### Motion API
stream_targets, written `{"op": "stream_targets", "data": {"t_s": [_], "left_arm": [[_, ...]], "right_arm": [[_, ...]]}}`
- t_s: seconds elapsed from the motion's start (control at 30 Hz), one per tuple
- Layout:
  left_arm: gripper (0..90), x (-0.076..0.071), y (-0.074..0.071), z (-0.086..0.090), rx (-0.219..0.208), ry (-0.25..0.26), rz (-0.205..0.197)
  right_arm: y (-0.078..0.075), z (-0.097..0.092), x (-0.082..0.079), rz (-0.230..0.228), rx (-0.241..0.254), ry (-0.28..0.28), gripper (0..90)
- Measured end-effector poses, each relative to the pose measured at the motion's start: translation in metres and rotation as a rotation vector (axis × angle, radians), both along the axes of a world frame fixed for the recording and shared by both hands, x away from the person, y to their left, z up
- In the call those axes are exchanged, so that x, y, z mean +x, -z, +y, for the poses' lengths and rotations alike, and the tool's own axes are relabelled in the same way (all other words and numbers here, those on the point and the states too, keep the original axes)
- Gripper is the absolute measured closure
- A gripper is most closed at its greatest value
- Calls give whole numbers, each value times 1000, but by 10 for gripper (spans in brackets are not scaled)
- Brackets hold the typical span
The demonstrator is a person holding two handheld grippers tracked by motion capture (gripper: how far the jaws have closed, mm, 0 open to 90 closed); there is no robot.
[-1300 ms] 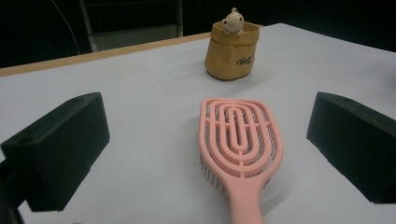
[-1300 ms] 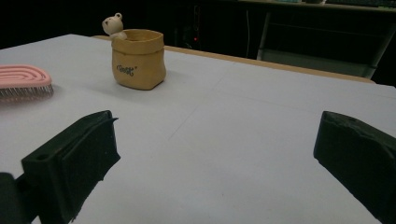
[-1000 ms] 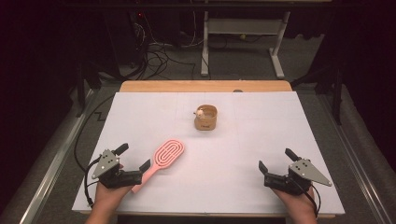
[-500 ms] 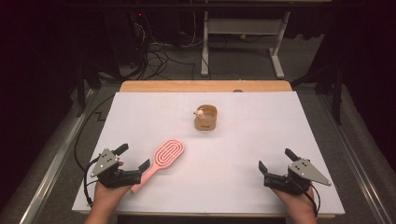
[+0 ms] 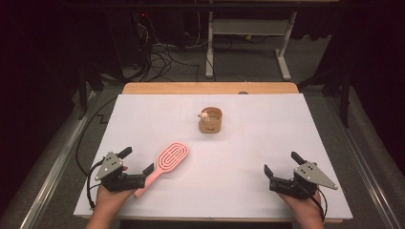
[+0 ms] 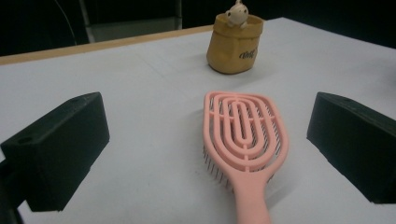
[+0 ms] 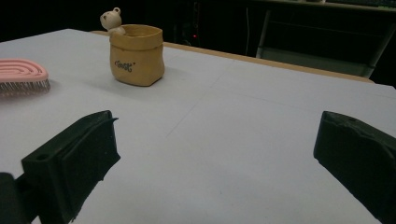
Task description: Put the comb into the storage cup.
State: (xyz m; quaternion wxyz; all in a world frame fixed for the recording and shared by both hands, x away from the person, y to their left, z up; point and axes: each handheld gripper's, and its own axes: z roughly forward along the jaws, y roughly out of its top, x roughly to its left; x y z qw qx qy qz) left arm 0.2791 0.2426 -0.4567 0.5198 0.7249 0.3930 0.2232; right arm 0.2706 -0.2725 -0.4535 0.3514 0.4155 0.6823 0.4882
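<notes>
Lower left of the frame, the left claw (image 5: 141, 162) gapes astride the pink hairbrush (image 5: 168, 161) handle, ready to pinch; the right claw (image 5: 282, 163) idles apart.

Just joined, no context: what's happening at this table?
A person holds a gripper in each hand over a white table. The left gripper, open, straddles the handle of a pink hairbrush lying bristles down. The right gripper is open, holding nothing. A tan pot with a small bear stands farther back.
</notes>
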Motion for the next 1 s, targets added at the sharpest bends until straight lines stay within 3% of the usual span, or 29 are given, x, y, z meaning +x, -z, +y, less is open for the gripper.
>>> {"op": "stream_targets", "data": {"t_s": [0.17, 0.67, 1.0], "left_arm": [[0, 2, 0, -2, 50, -1, 40], [0, 8, 3, -6, 114, 5, 145], [0, 10, 6, -9, 169, 10, 193]], "right_arm": [[0, 1, 0, 2, -4, -2, 0], [1, 1, 1, 9, -10, 3, 0], [1, 2, 1, 10, -12, 0, 0]]}}
